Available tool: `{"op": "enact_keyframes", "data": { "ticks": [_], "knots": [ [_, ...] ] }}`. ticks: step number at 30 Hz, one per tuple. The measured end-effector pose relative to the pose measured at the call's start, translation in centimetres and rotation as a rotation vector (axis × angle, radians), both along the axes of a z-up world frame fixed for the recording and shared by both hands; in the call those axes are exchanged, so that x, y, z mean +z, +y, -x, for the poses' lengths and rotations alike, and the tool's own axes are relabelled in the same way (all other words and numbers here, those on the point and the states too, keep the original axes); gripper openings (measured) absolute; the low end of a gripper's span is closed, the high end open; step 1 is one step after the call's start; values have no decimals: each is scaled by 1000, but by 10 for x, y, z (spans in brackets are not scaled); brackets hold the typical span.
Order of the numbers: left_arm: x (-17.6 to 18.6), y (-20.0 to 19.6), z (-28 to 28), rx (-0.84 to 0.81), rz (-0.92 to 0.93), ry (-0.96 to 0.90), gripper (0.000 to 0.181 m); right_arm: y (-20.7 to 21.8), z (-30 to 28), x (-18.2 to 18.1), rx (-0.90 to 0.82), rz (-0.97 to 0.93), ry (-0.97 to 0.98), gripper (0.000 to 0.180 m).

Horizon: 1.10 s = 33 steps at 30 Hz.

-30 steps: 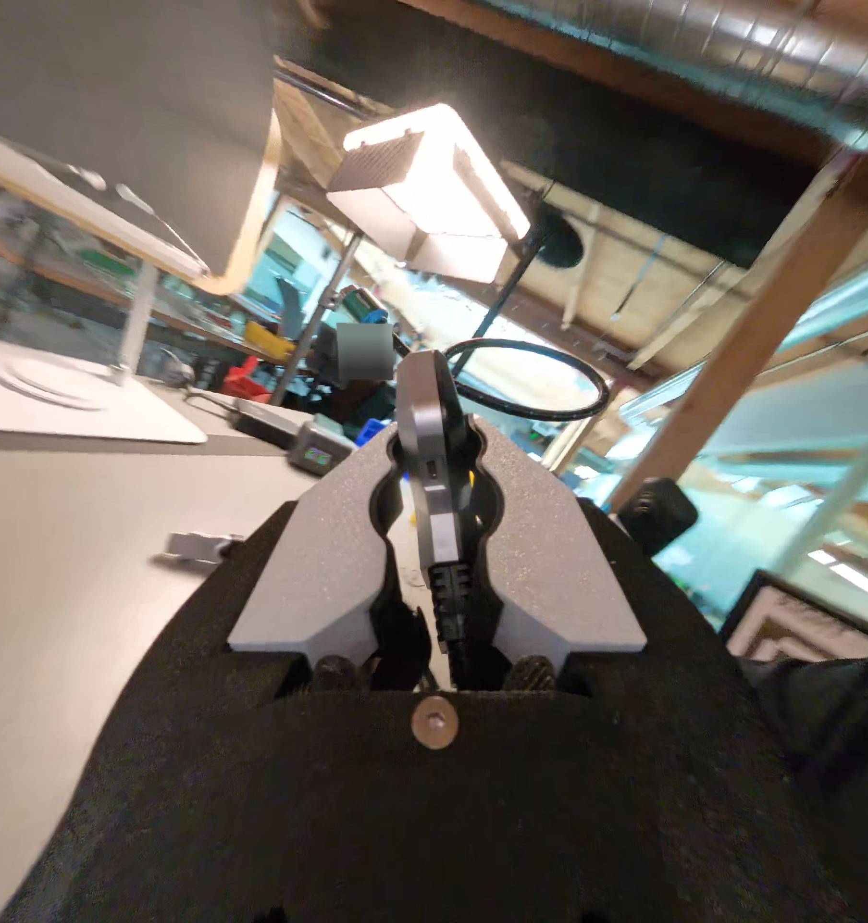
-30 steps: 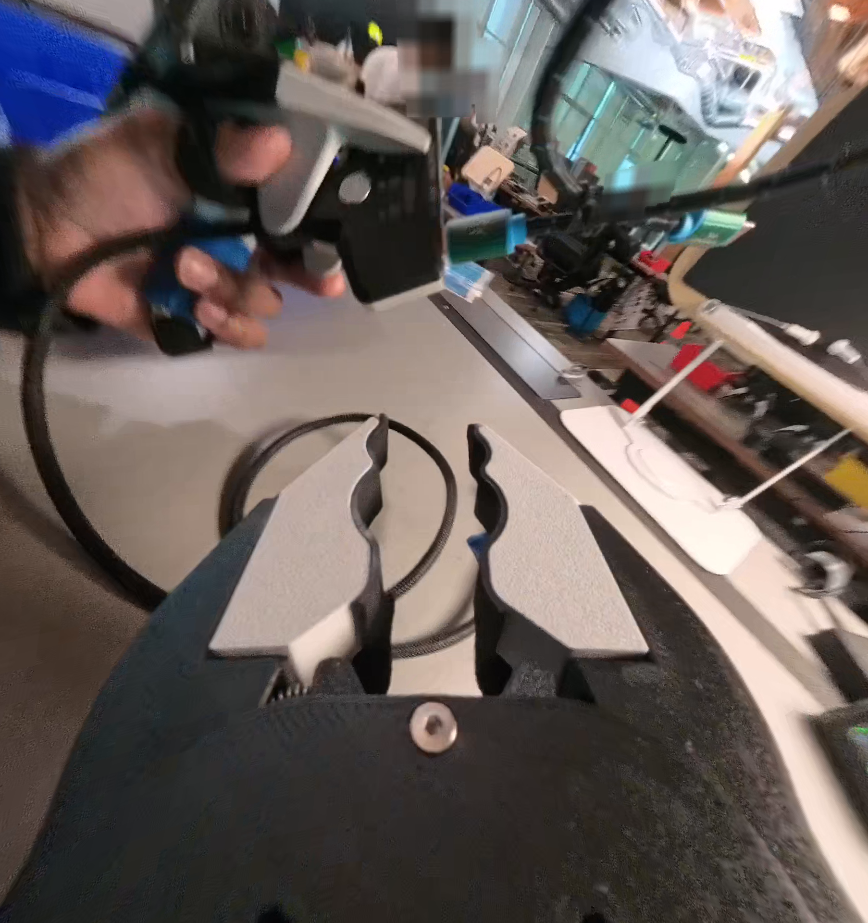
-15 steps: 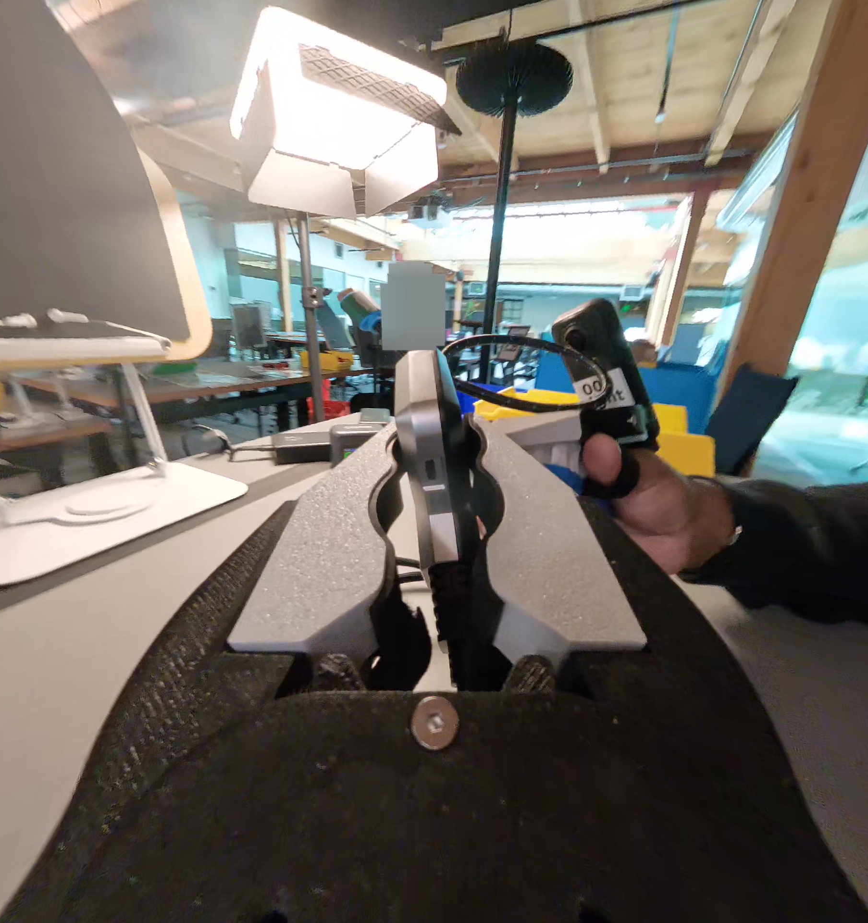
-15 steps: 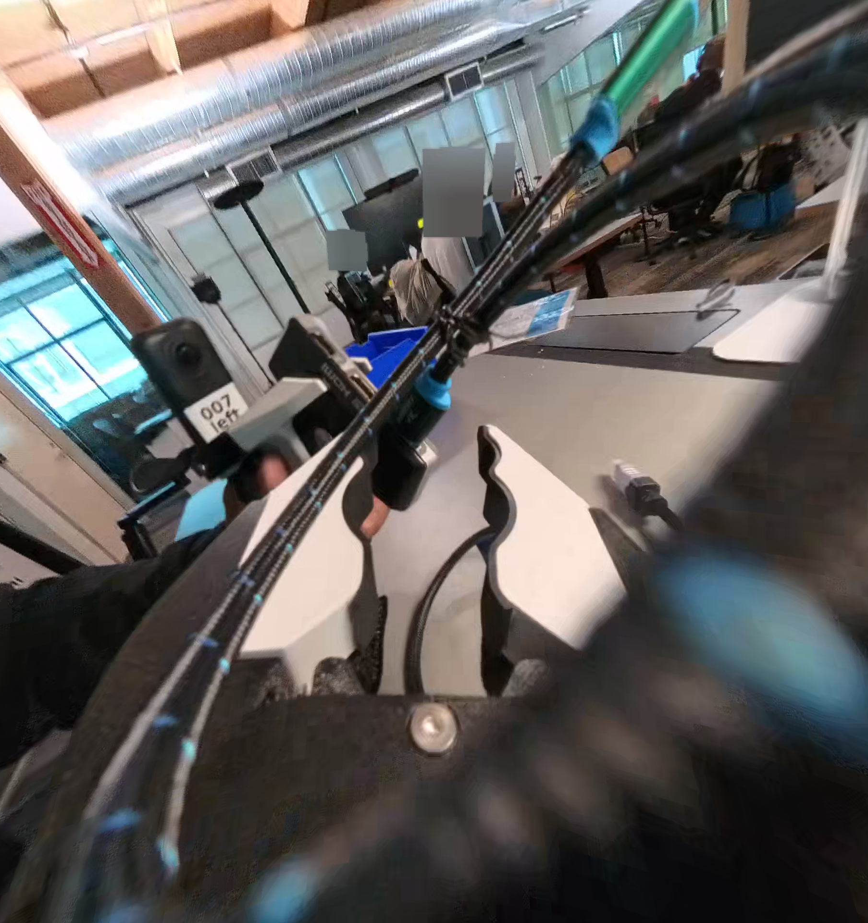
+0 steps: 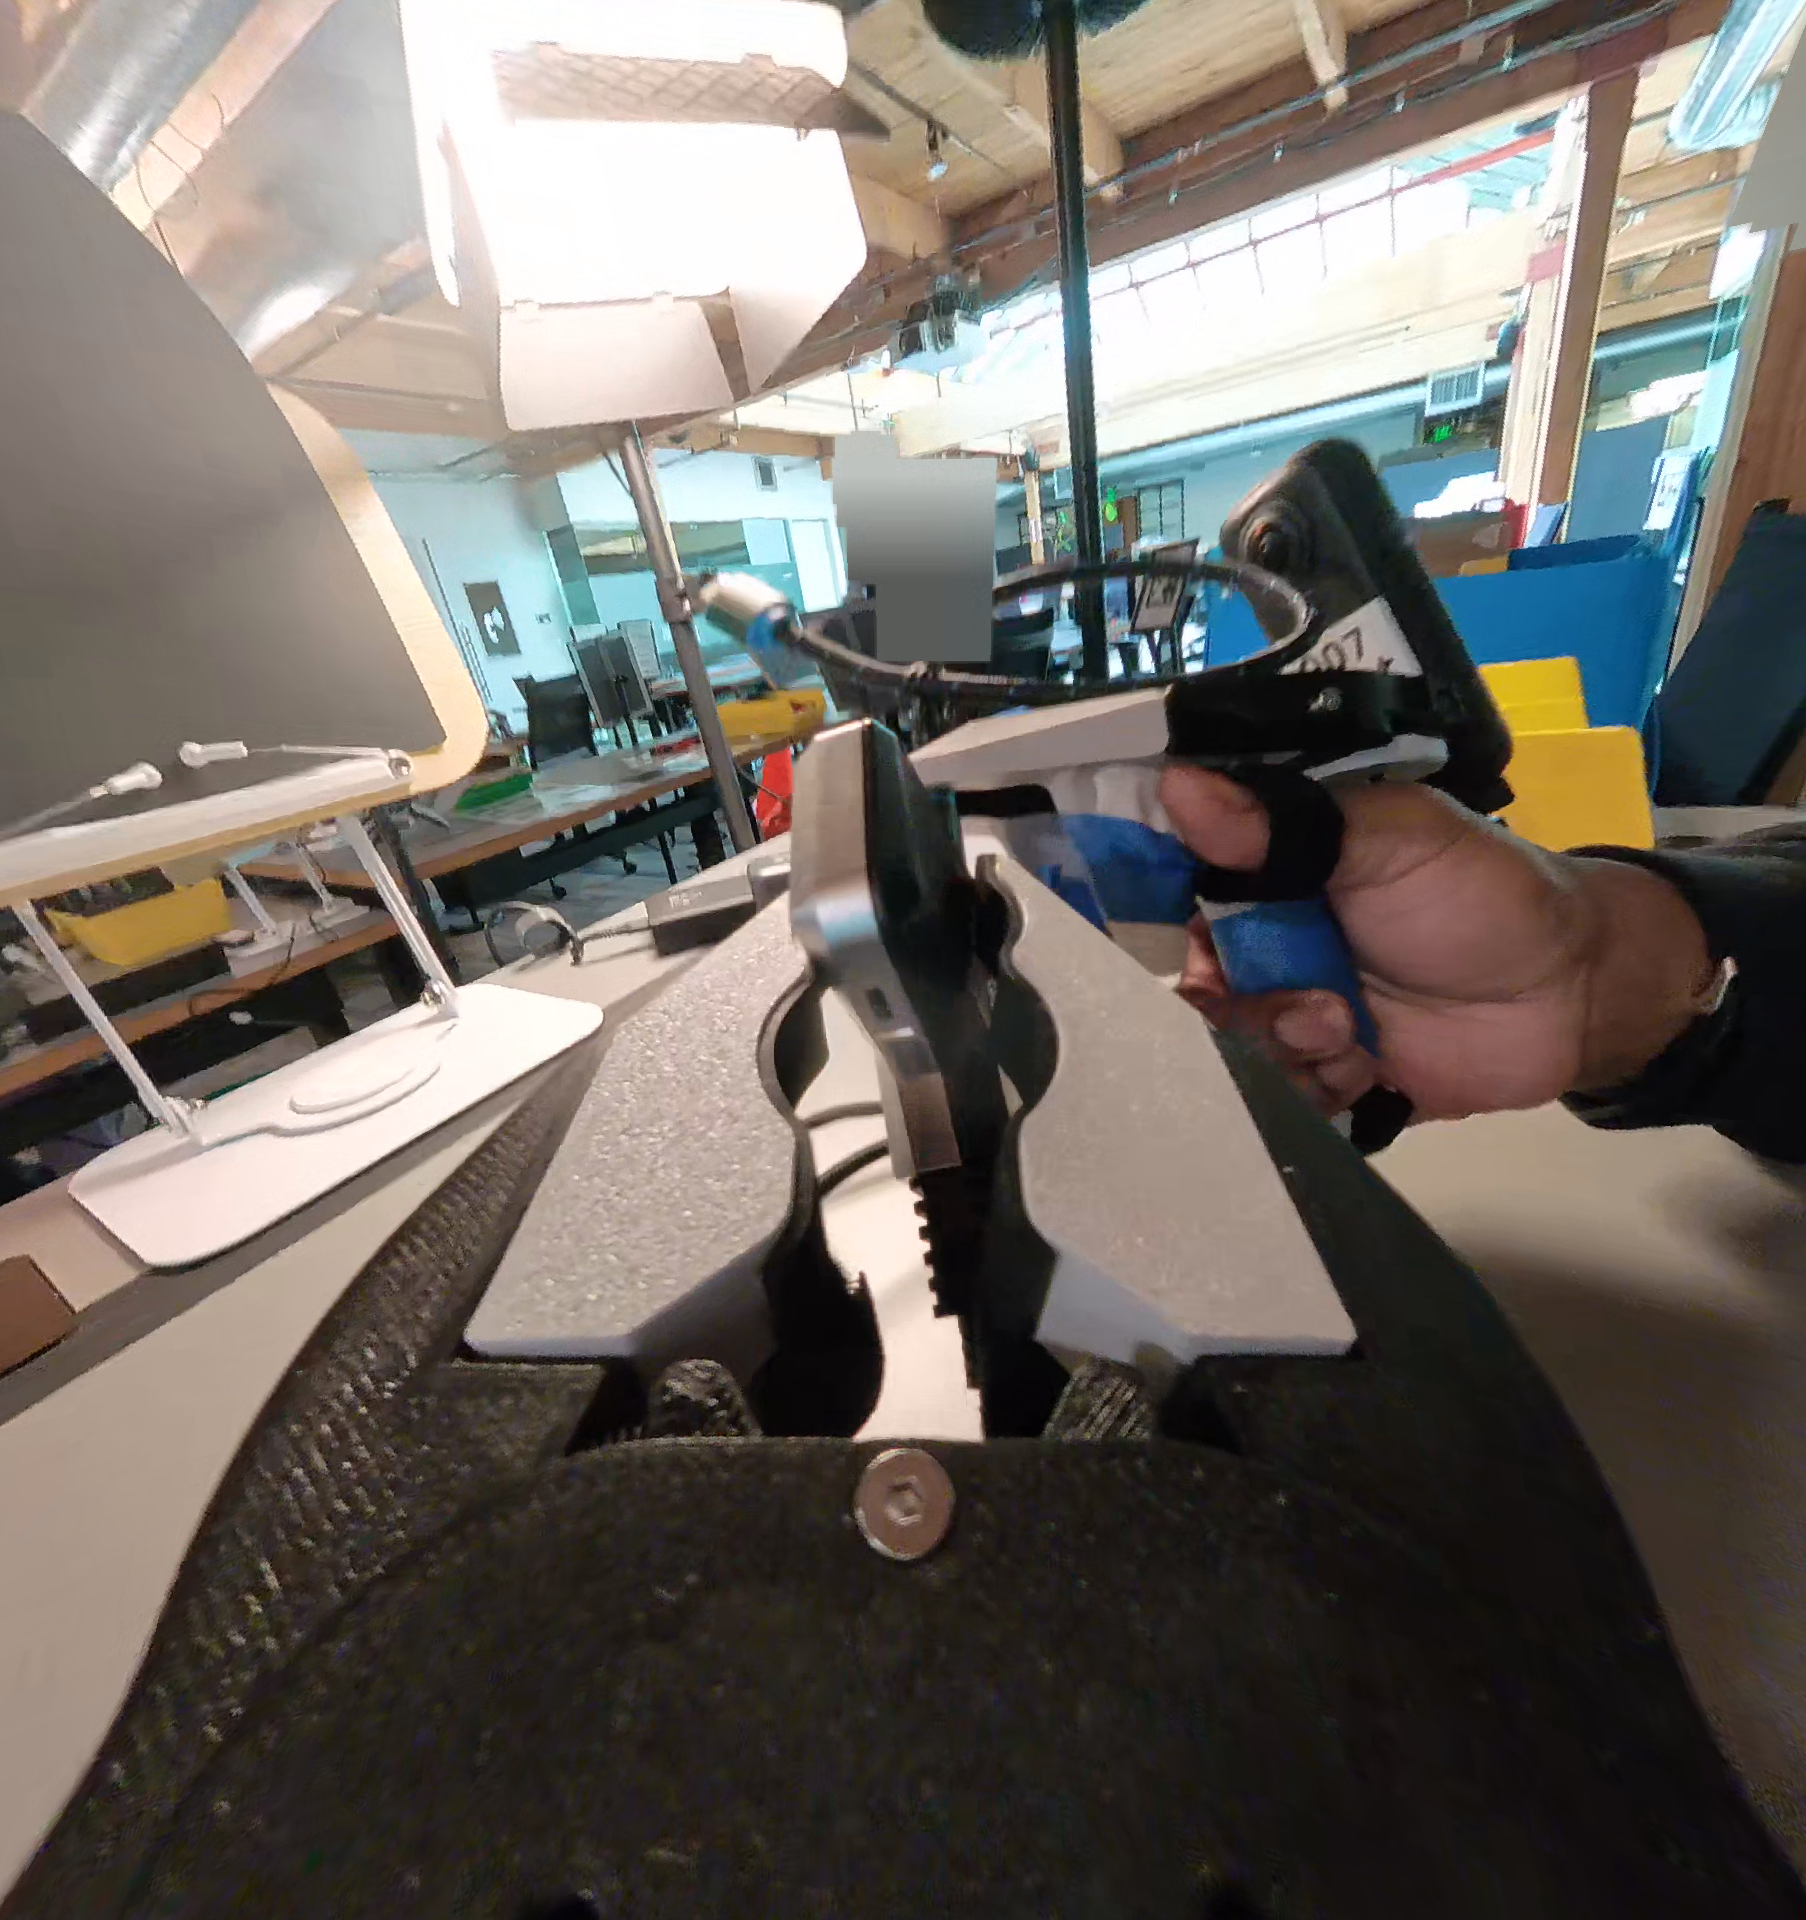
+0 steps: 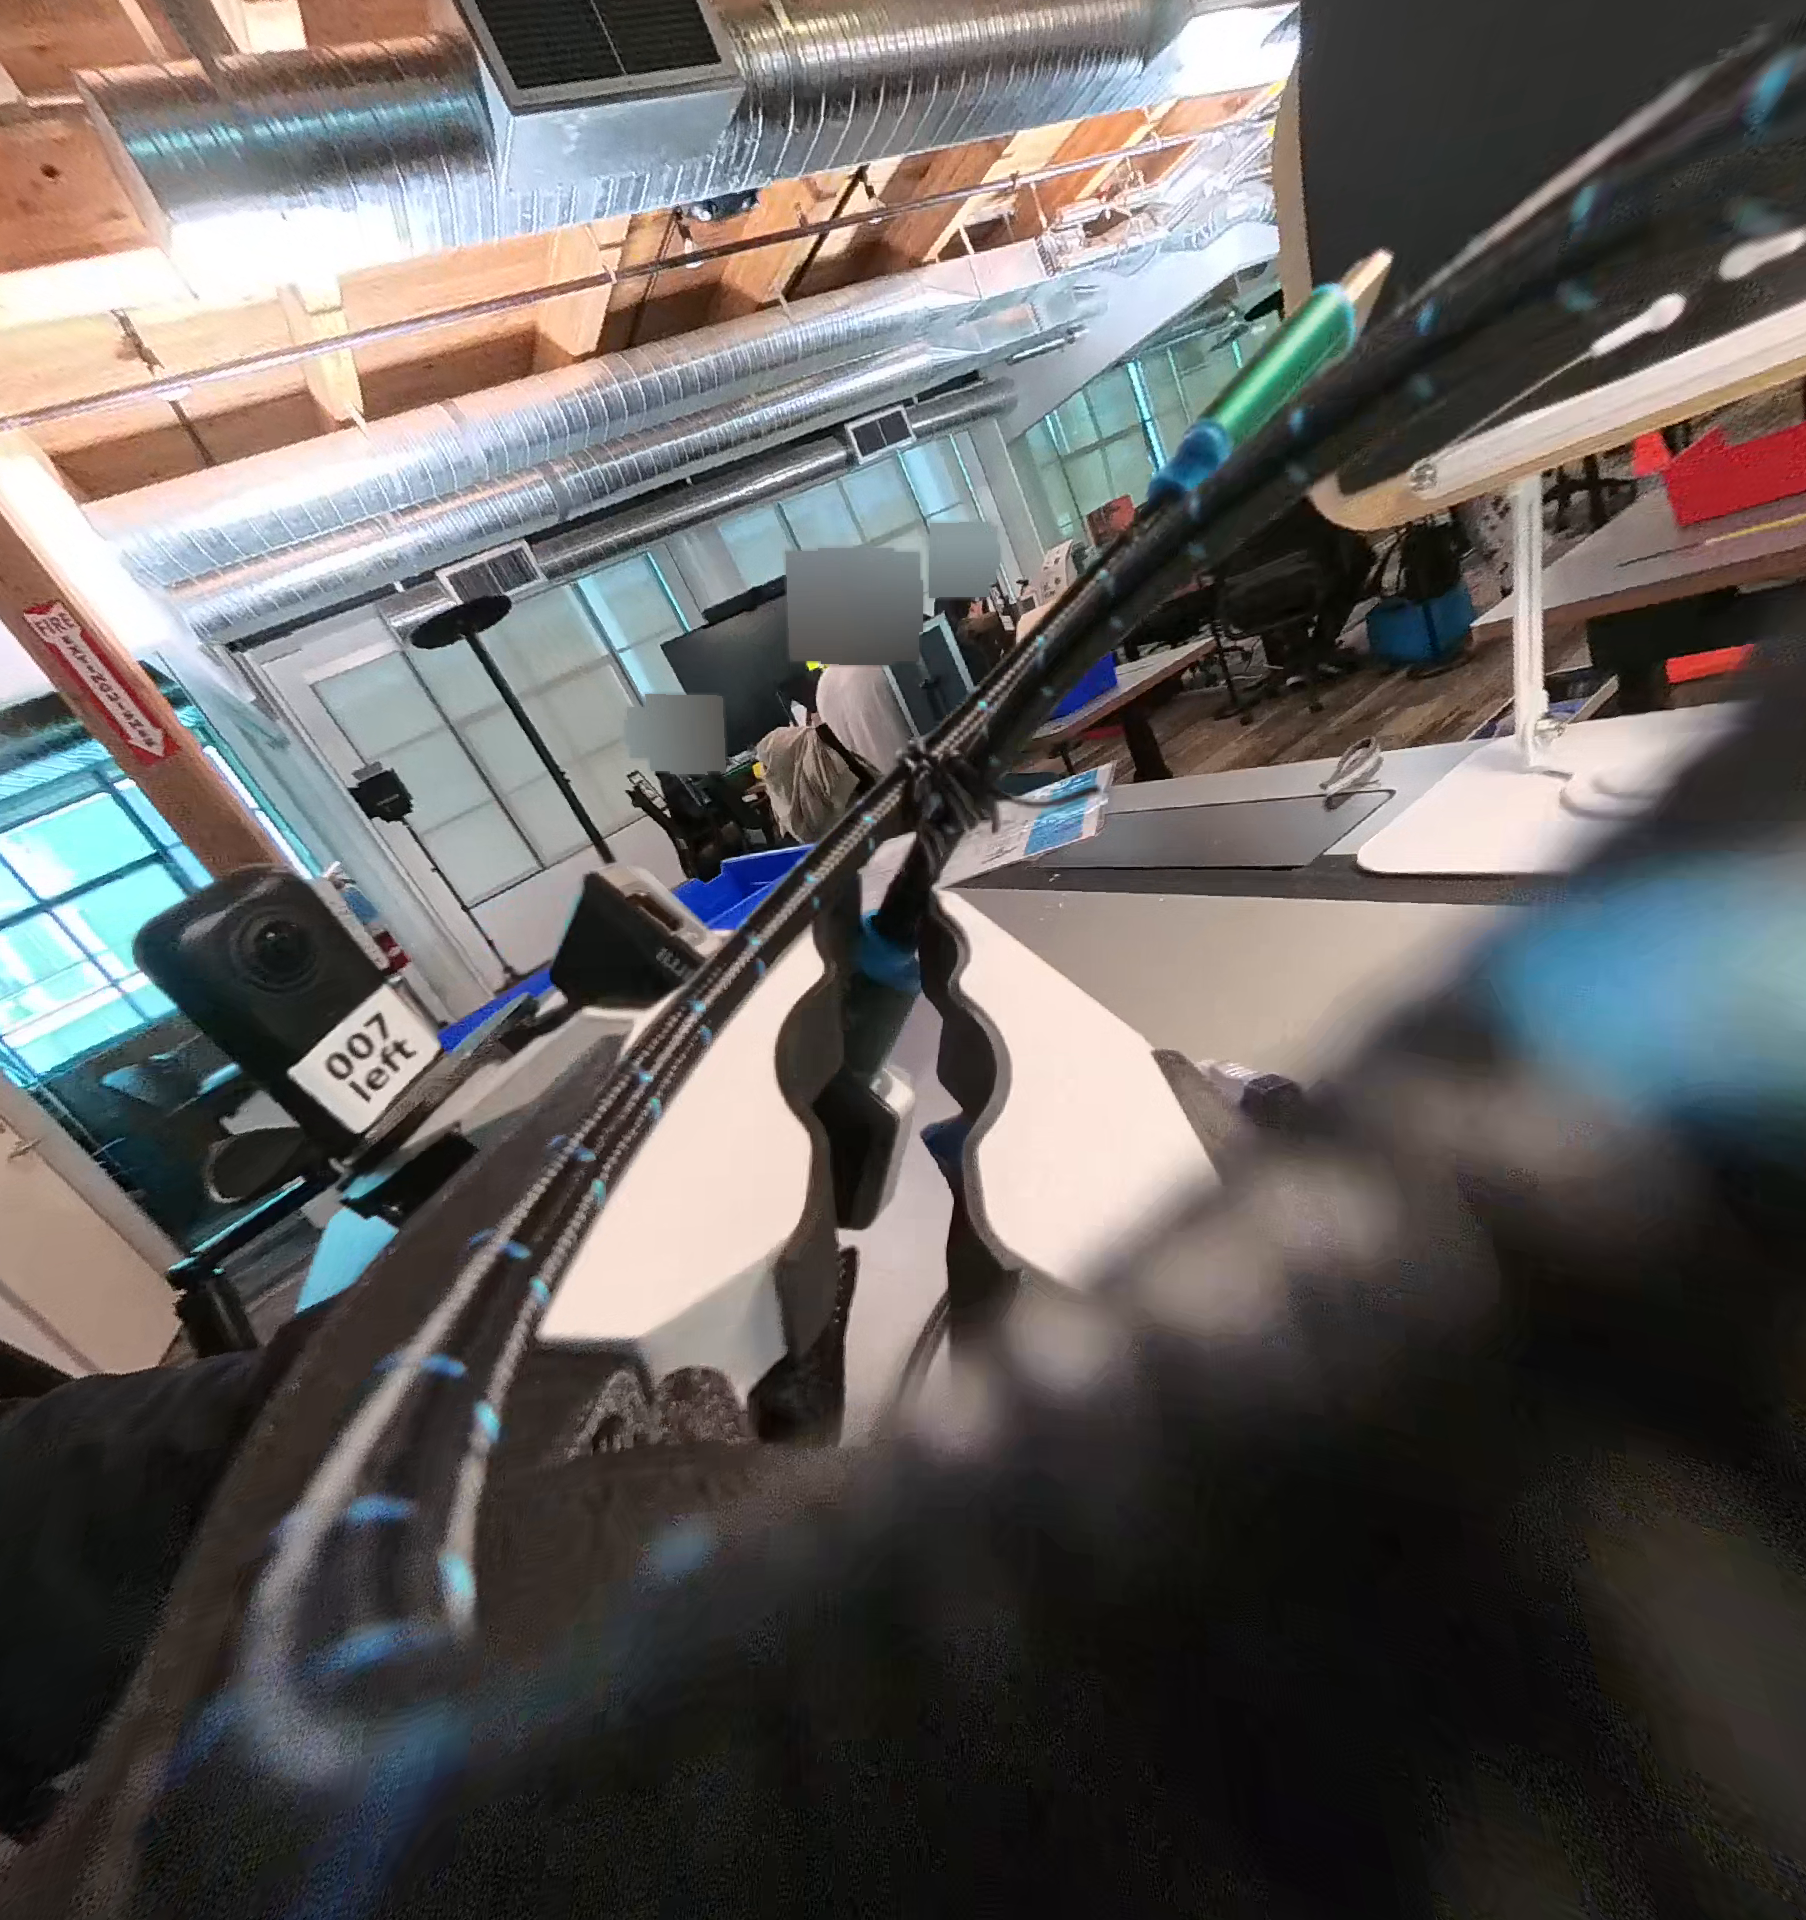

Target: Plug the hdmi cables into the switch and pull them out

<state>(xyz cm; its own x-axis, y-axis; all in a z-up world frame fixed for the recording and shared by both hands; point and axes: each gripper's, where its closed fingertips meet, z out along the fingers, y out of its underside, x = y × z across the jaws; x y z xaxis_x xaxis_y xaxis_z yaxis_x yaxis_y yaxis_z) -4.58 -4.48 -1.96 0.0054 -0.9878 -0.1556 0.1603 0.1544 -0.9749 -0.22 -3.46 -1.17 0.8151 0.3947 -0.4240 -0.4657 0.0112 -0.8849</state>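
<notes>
My left gripper (image 5: pixel 888 914) is shut on the grey and black HDMI switch (image 5: pixel 847 831), held on edge above the grey table (image 5: pixel 203 1403). A hand holds my right gripper (image 5: pixel 982 769) at the right, its tips against the switch's top. In the right wrist view my right gripper (image 6: pixel 883 925) is closed around a black HDMI plug (image 6: pixel 868 1132) with a blue collar. Its braided cable (image 6: pixel 691 1029) runs out past the tips. The cable's other plug (image 5: pixel 743 608) sticks out free. The switch (image 6: pixel 624 930) shows at the left. Blurred cable covers the lower right.
A white stand (image 5: pixel 338 1091) carrying a dark board is on the table at the left. A lit lamp panel (image 5: pixel 618 208) and a black pole (image 5: pixel 1081 364) are behind. Yellow bins (image 5: pixel 1564 769) are at the right. A black mat (image 6: pixel 1211 831) lies on the table.
My left gripper swung right with the switch to face the right gripper. My right gripper, open a second ago, closed around the blue-collared plug and came up to the switch.
</notes>
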Motion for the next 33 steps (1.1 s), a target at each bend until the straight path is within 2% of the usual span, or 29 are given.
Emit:
{"op": "enact_keyframes", "data": {
  "ticks": [5,6,7,9,17,21,25,29,33],
  "knots": [
    [-31,-11,-17,-80,87,188,40,-2,8,0,28,-12,-24,10],
    [-35,-12,-19,-79,112,207,37,-1,11,-2,32,-8,-47,10],
    [-36,-12,-21,-67,119,202,30,-2,13,-3,31,-10,-62,10],
    [-32,-13,-19,-69,118,165,26,-2,14,-2,36,-16,-72,10],
    [-36,-3,-19,87,-59,214,21,-2,13,-5,-7,-6,-149,8],
    [-28,-8,-16,64,-63,174,21,-6,15,2,-1,-28,-201,8],
    [-33,-3,-17,99,-104,207,21,-3,13,-4,20,8,-140,9],
    [-22,-8,-12,86,-131,154,24,-11,20,10,22,-58,-242,8],
    [-22,-9,-13,106,-160,169,23,-8,16,2,65,-17,-186,8]
  ]
}}
